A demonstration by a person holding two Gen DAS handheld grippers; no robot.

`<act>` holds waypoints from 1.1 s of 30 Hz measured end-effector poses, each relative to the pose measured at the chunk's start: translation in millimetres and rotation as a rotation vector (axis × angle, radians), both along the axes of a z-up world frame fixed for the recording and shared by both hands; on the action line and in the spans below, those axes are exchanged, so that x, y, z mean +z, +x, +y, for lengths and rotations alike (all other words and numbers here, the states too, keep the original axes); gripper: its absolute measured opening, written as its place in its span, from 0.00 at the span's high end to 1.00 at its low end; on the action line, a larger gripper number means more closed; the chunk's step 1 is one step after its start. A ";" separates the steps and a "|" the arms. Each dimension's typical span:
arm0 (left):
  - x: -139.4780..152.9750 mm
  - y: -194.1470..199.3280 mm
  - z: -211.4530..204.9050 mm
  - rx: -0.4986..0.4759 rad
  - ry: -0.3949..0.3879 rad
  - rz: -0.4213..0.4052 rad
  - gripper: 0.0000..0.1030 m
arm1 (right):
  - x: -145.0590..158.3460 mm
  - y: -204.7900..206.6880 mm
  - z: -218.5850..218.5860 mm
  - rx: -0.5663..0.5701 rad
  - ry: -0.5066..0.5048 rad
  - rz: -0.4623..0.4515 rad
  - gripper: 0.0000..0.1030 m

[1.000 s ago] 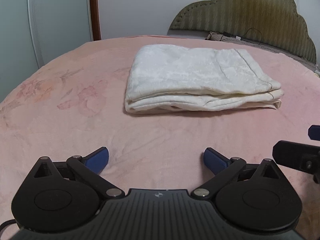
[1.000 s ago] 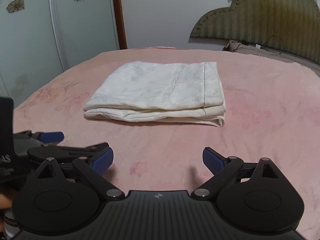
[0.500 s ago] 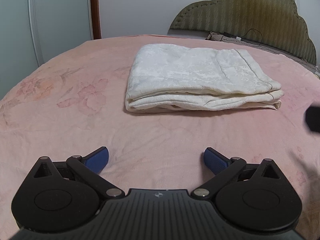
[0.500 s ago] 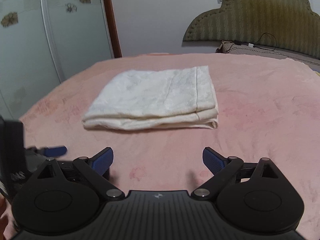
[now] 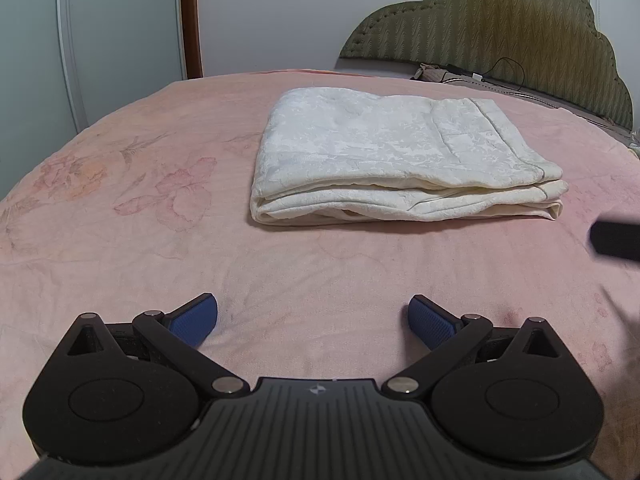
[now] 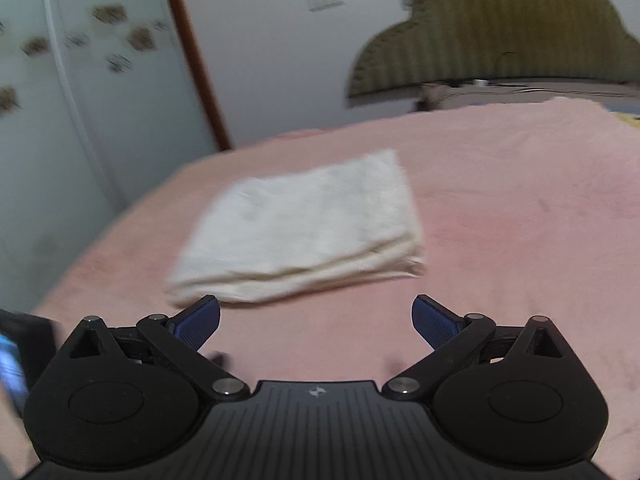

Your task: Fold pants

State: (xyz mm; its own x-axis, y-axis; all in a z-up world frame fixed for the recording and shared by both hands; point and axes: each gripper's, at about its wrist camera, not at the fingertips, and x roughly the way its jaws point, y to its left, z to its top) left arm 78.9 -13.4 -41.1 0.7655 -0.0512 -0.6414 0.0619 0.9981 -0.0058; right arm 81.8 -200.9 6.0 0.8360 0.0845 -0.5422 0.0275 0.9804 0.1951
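Cream-white pants [image 5: 396, 164] lie folded into a flat rectangular stack on the pink bedspread [image 5: 120, 240]. My left gripper [image 5: 313, 320] hovers open over the bedspread, well short of the stack's near edge, nothing between its blue pads. In the blurred right wrist view the same pants [image 6: 308, 228] sit ahead and left of centre. My right gripper [image 6: 316, 320] is open, its jaws still opening, with only bedspread between them; it stays just short of the stack. A dark part of the right gripper [image 5: 616, 240] shows at the left view's right edge.
A padded olive headboard [image 5: 500, 28] stands at the far right with a cable and small items [image 5: 464, 74] at its foot. A white wardrobe [image 6: 60, 120] and a brown door frame [image 5: 190, 20] stand beyond the bed's far left edge.
The right wrist view has tilted and gone blurry as the right gripper rolled and shifted, jaws slightly wider. The left gripper kept still; the right gripper's dark part rose along its right edge.
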 end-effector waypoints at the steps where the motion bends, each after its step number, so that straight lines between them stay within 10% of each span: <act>1: 0.0 -0.1 0.0 0.000 0.000 0.000 0.00 | -9.0 1.9 -0.4 -0.002 -0.027 0.015 0.00; 10: 0.1 0.1 0.7 0.002 -0.002 0.001 0.00 | -51.8 9.7 25.5 0.048 -0.191 0.064 0.00; 33: 0.4 -1.1 0.5 0.002 -0.003 0.002 0.00 | -51.7 9.6 17.5 0.055 -0.151 0.068 0.00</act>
